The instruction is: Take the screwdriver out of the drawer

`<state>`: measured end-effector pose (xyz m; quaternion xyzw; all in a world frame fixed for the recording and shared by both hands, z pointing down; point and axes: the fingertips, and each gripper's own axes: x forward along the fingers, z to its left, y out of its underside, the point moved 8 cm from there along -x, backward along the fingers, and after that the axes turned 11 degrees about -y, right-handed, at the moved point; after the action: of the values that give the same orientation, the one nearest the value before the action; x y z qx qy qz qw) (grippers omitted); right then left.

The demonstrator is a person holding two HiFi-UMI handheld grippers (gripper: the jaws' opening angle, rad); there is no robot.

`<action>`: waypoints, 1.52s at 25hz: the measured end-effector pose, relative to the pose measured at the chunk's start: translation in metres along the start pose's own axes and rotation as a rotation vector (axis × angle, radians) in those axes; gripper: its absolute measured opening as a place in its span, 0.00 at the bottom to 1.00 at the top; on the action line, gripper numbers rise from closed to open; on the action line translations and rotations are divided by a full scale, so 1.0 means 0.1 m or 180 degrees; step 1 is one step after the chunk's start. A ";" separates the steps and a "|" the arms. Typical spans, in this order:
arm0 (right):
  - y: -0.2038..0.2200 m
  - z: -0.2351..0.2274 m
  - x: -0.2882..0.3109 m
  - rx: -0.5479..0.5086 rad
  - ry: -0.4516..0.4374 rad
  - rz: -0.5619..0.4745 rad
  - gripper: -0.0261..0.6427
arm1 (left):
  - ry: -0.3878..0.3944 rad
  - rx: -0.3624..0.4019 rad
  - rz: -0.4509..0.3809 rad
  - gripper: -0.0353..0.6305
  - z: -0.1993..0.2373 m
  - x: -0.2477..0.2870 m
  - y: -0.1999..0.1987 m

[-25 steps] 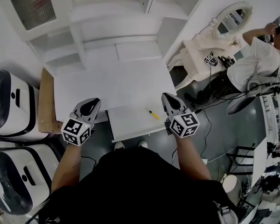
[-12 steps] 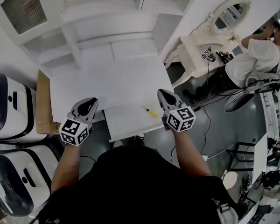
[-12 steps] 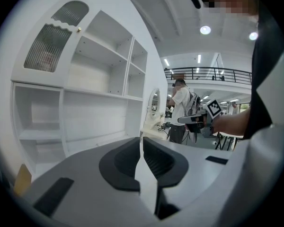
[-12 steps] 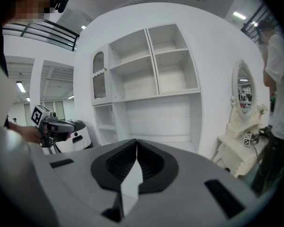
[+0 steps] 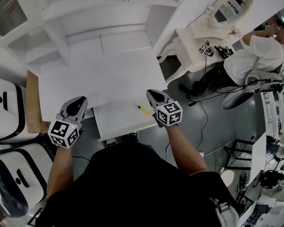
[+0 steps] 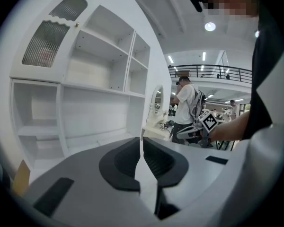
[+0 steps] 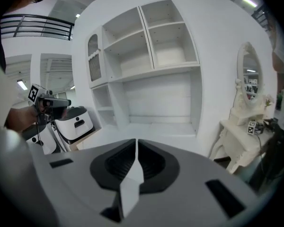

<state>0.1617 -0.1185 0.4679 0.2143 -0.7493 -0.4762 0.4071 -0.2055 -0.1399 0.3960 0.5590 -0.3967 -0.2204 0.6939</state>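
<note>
Hovering both grippers at the open drawer, screwdriver not yet picked up.

Screwdriver (image 5: 143, 109), yellow handle, lies inside the pulled-out drawer (image 5: 114, 121) near its right edge, under the front of the white desk (image 5: 97, 77). Right gripper (image 5: 153, 94) sits just beside the screwdriver at the drawer's right side, not touching it; its jaws have just been opening to a thin crack with nothing between them. Left gripper (image 5: 76, 101) hangs off the drawer's left side, well apart from the screwdriver, jaws drawn together and empty.
</note>
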 end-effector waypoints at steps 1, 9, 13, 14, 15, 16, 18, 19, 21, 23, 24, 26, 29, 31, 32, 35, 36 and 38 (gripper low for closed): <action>0.06 -0.07 0.00 0.0017 -0.0007 0.0045 0.08 | -0.0005 -0.0007 0.0018 0.11 -0.03 0.05 0.00; 0.56 -0.46 0.19 0.0100 -0.0141 0.0410 0.08 | -0.0019 -0.0032 0.0169 0.11 -0.15 0.34 0.07; 0.83 -0.60 0.29 0.0111 -0.0220 0.0665 0.08 | -0.0014 -0.0041 0.0268 0.11 -0.19 0.50 0.12; 0.90 -0.63 0.31 0.0117 -0.0236 0.0726 0.09 | -0.0016 -0.0049 0.0287 0.11 -0.21 0.54 0.14; 0.97 -0.67 0.32 0.0127 -0.0248 0.0784 0.09 | -0.0017 -0.0060 0.0306 0.11 -0.22 0.57 0.16; 1.04 -0.70 0.34 0.0144 -0.0257 0.0836 0.09 | -0.0017 -0.0071 0.0324 0.11 -0.23 0.61 0.19; 1.18 -0.77 0.40 0.0192 -0.0283 0.0922 0.09 | -0.0023 -0.0078 0.0360 0.11 -0.22 0.67 0.22; 1.24 -0.80 0.44 0.0216 -0.0302 0.0965 0.10 | -0.0033 -0.0075 0.0375 0.11 -0.22 0.70 0.23; 1.38 -0.88 0.49 0.0247 -0.0340 0.1065 0.10 | -0.0055 -0.0072 0.0406 0.11 -0.24 0.76 0.25; 1.50 -0.97 0.50 0.0239 -0.0366 0.1165 0.11 | -0.0062 -0.0088 0.0431 0.11 -0.29 0.82 0.27; 1.55 -1.01 0.51 0.0209 -0.0375 0.1215 0.11 | -0.0059 -0.0098 0.0442 0.11 -0.31 0.85 0.28; 1.65 -1.05 0.56 0.0123 -0.0407 0.1317 0.11 | -0.0054 -0.0099 0.0467 0.11 -0.32 0.90 0.30; 1.77 -1.10 0.67 0.0061 -0.0483 0.1435 0.11 | -0.0064 -0.0066 0.0514 0.11 -0.31 0.95 0.30; 1.87 -1.13 0.69 0.0060 -0.0523 0.1527 0.12 | -0.0082 -0.0072 0.0542 0.11 -0.34 0.96 0.32; 1.93 -1.14 0.70 0.0063 -0.0545 0.1578 0.12 | -0.0094 -0.0081 0.0554 0.11 -0.34 0.96 0.33; 2.11 -1.18 0.75 0.0071 -0.0618 0.1730 0.13 | -0.0127 -0.0103 0.0590 0.11 -0.35 1.00 0.38; 2.18 -1.20 0.78 0.0073 -0.0640 0.1782 0.13 | -0.0136 -0.0105 0.0607 0.11 -0.35 1.02 0.39; 2.30 -1.23 0.82 0.0077 -0.0685 0.1882 0.14 | -0.0144 -0.0102 0.0644 0.11 -0.36 1.06 0.43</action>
<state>0.2304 -0.1385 0.7317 -0.0596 -0.8236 -0.3483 0.4437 -0.1203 -0.1861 0.4669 0.4999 -0.4631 -0.1681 0.7123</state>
